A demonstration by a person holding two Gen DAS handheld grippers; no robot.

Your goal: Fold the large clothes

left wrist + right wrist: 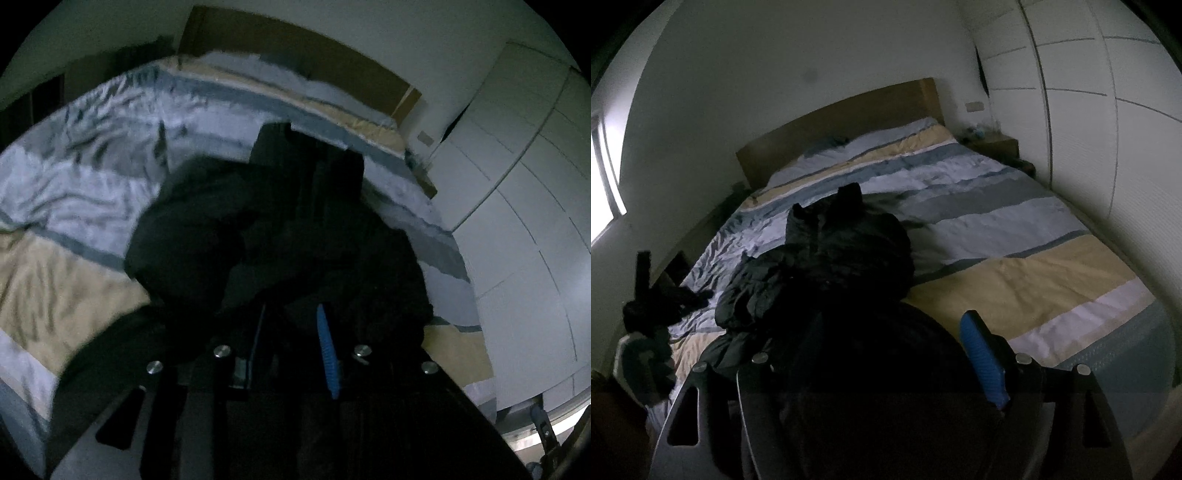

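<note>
black jacket [827, 258] lies crumpled on the striped duvet [1015, 229] toward the bed's left side, left gripper [291, 325] with jaws narrowed onto its dark fabric, right gripper [871, 354] spread wide with jacket cloth bunched between its fingers, grip uncertain
</note>
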